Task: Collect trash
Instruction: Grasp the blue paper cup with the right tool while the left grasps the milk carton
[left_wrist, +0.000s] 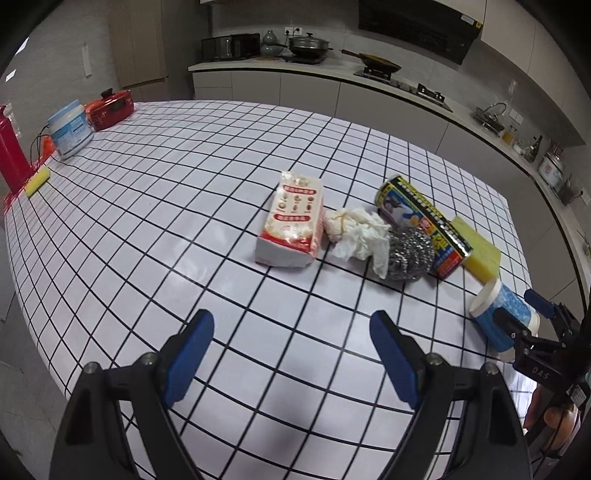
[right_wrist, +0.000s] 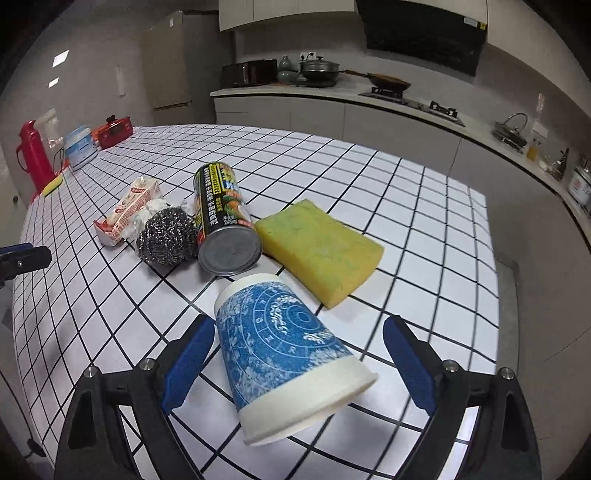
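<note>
A blue-and-white paper cup (right_wrist: 288, 350) lies on its side between the open fingers of my right gripper (right_wrist: 297, 362); neither pad touches it. It also shows in the left wrist view (left_wrist: 502, 314) with the right gripper (left_wrist: 524, 317) around it. Beyond it lie a yellow sponge (right_wrist: 321, 251), a black can (right_wrist: 221, 218), a steel scourer (right_wrist: 166, 236), crumpled white tissue (left_wrist: 358, 232) and a red-and-white carton (left_wrist: 293, 221). My left gripper (left_wrist: 291, 358) is open and empty above the checked tablecloth, short of the carton.
The checked table (left_wrist: 147, 206) carries a red flask (left_wrist: 11, 151), a small yellow sponge (left_wrist: 37, 181), a white tub (left_wrist: 70, 129) and a red pot (left_wrist: 110, 109) at its far left. A kitchen counter with stove and pans (left_wrist: 376, 66) runs behind.
</note>
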